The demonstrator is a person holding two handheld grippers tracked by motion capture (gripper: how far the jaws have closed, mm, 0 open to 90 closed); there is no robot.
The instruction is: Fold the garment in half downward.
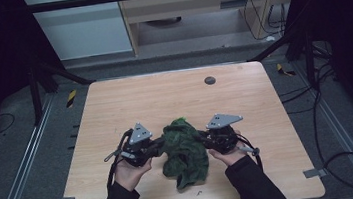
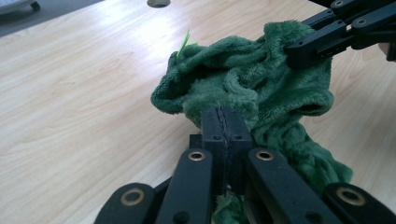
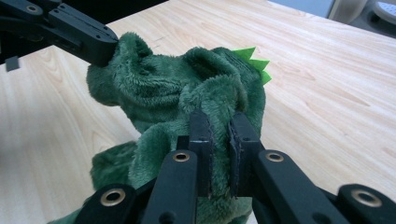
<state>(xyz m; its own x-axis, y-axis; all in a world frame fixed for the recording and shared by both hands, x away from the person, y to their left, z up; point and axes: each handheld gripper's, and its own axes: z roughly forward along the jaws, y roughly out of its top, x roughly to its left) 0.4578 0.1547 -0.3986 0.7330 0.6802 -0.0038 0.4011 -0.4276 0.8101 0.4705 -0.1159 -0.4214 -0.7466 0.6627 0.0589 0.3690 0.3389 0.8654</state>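
Dark green plush cloth [image 1: 184,154], fuzzy pile, bunched and wrinkled, with a small bright-green zigzag felt trim [image 3: 252,63] at its far top edge. It sits in the near-centre of the wooden table [image 1: 164,101], held up between both grippers; the lower part droops toward the person and seems to rest on the tabletop.

Left gripper [image 1: 155,146] comes in from the cloth's left side, held in the left hand [image 1: 130,171]. In the left gripper view its jaws are pressed together on a fold of the plush [image 2: 243,88], no visible gap. Right gripper [image 1: 203,139] comes in from the cloth's right, held in the right hand [image 1: 231,156]. In the right gripper view its jaws clamp a thicker fold [image 3: 187,88], with a narrow slot between the pads and fabric in it. Each gripper view also catches the other gripper [image 2: 327,32] biting the cloth's far side.

Far half of the table is bare apart from a dark round hole [image 1: 209,80] near the far edge. Wide bare wood to the left and right of the hands. Near edge is close to the forearms, a small dark speck [image 1: 200,193] just in front of the cloth. Black frame legs [image 1: 37,90] stand off the far corners, with cables [image 1: 328,127] on the floor to the right.
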